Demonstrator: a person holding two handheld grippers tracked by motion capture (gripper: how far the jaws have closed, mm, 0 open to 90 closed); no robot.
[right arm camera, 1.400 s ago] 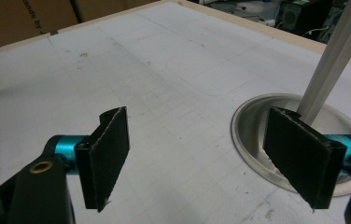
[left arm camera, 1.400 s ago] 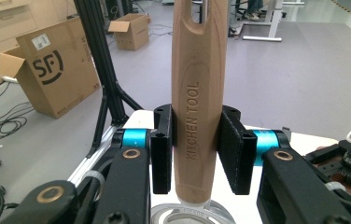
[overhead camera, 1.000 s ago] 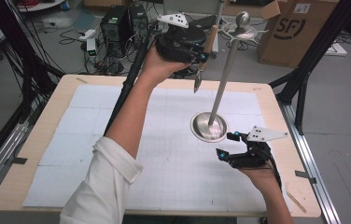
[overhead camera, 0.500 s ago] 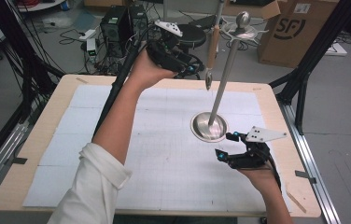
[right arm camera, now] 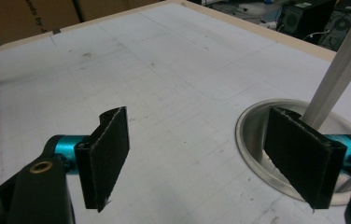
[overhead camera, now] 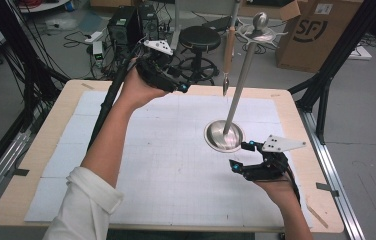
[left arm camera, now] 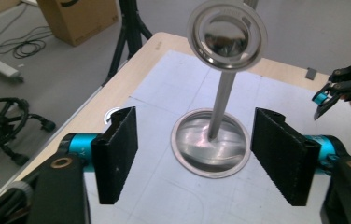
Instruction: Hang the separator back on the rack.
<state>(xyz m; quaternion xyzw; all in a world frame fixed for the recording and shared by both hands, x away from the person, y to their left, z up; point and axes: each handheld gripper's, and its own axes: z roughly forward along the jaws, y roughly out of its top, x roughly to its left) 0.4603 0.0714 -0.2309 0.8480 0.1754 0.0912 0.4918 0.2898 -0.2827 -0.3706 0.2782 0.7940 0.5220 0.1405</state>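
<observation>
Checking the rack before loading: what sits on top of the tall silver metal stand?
A ball finial tops the silver metal stand; a wooden-handled tool hangs beside it. Its hook is unclear.

Your stand [overhead camera: 224, 135] sits on the mat [overhead camera: 141, 165] at two o'clock; a tool [overhead camera: 227, 55] hangs at its eleven.

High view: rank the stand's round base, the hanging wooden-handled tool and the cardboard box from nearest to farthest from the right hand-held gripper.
From the right hand-held gripper, low at the right of the table:
1. Round base of the metal stand, just beside it, toward the table's middle.
2. Wooden-handled tool, hanging from the stand's top, over the far edge.
3. Cardboard box, on the floor beyond the table, far right.
</observation>
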